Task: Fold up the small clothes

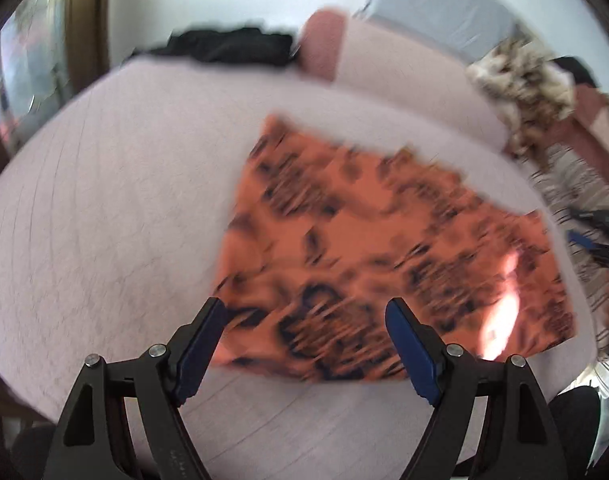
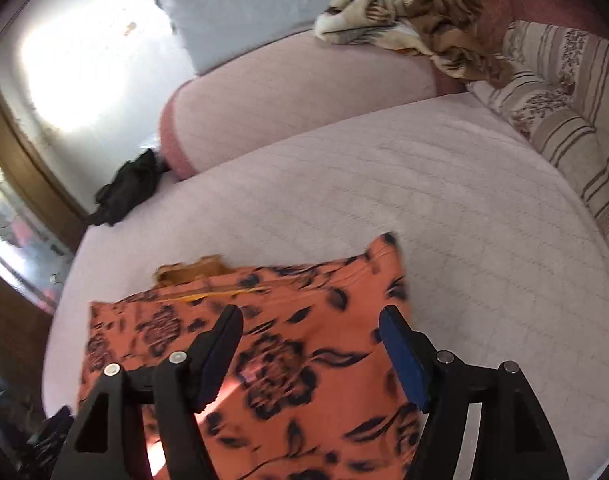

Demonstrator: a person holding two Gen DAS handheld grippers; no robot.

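Note:
An orange garment with a dark floral print (image 1: 368,248) lies flat on the pale pink quilted bed cover (image 1: 104,200). It also shows in the right wrist view (image 2: 288,360), with a mustard-yellow inner edge at its far side. My left gripper (image 1: 306,308) is open and empty, just above the garment's near left corner. My right gripper (image 2: 310,316) is open and empty, above the garment's middle. The left wrist view is blurred by motion.
A black cloth (image 2: 126,190) lies at the bed's far left edge. A pink bolster (image 2: 304,96), a grey pillow (image 2: 240,8), a brown-and-cream blanket (image 2: 416,4) and a striped cushion (image 2: 560,92) lie behind and to the right. A wooden door frame (image 2: 28,152) stands at left.

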